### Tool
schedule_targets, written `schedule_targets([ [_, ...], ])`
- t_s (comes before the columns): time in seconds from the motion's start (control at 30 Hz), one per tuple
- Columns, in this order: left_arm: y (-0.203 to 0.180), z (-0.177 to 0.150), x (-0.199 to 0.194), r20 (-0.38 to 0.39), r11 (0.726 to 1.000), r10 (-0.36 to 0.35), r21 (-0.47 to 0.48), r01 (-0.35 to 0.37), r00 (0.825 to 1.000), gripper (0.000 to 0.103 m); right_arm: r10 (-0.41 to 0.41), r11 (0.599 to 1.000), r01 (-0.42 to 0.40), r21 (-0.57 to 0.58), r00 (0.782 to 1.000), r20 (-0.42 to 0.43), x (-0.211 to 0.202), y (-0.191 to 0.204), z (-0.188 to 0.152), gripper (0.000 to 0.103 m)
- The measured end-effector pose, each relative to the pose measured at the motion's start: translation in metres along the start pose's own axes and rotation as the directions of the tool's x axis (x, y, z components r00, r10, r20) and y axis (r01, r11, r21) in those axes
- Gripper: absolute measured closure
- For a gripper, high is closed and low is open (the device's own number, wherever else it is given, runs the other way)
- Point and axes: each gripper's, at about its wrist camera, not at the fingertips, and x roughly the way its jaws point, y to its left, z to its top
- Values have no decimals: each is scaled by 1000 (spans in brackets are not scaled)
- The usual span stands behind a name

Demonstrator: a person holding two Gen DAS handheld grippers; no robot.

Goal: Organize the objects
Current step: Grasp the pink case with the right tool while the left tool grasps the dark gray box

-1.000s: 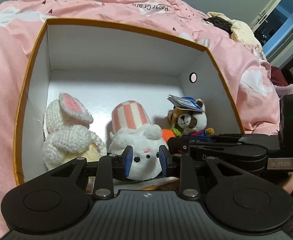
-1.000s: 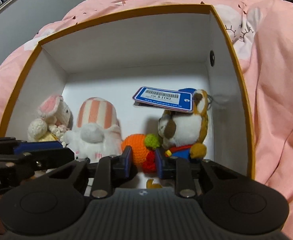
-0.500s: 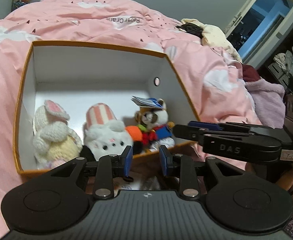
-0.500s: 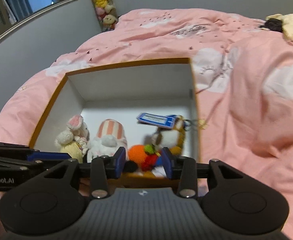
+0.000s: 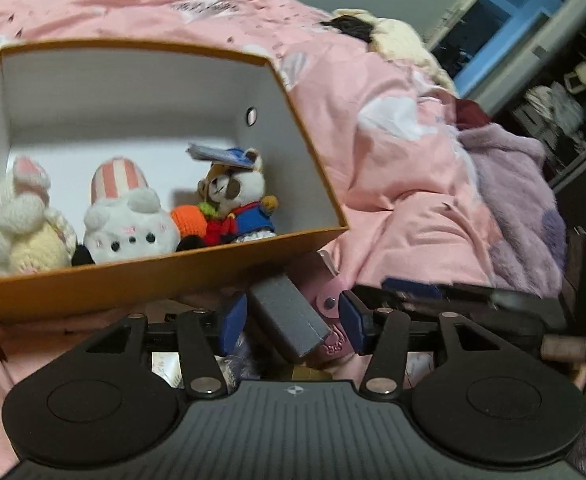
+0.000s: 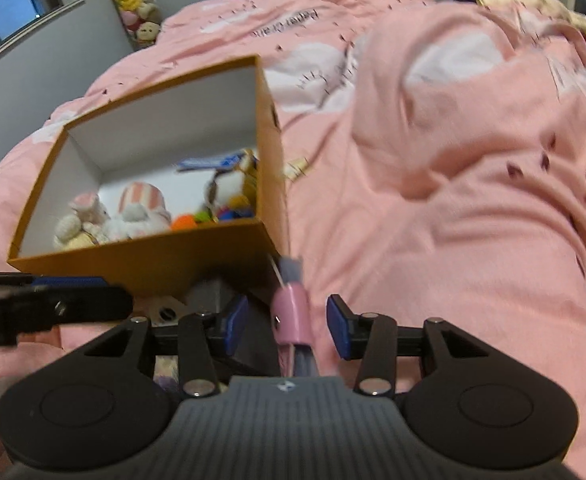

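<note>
So: four plush toys (image 5: 129, 220) sit boxed (image 5: 133, 276); your left gripper (image 5: 291, 320) and right gripper (image 6: 287, 320) gape empty over loose clutter (image 5: 289, 320).

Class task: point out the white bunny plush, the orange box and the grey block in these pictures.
white bunny plush (image 5: 129, 232), left wrist view, on its face.
orange box (image 5: 133, 276), left wrist view, on its near outer wall.
grey block (image 5: 289, 316), left wrist view, on its top face.

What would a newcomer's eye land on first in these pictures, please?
Probably the orange box on the pink duvet, with plush toys lined along its near wall: a crocheted bunny, a white plush and a bear with a price tag. In front, both grippers hang open over a grey block.
</note>
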Motion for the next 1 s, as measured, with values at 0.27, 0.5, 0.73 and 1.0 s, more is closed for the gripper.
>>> schedule_targets([
  [0.27, 1, 5, 38, -71, 990, 22, -136, -32, 997, 44, 34, 999, -33, 25, 999, -17, 5, -14, -3, 58],
  [0.5, 3, 10, 63, -136, 979, 31, -193, -57, 990, 44, 71, 997, -71, 3, 996, -48, 23, -10, 2, 58],
  [0.73, 7, 12, 79, -179, 976, 31, -205, -68, 983, 44, 89, 996, -89, 8, 993, -82, 41, -12, 5, 70],
  [1.0, 10, 11, 89, -212, 975, 20, -211, -66, 977, 46, 96, 995, -95, 22, 990, -104, 52, -17, 4, 76],
])
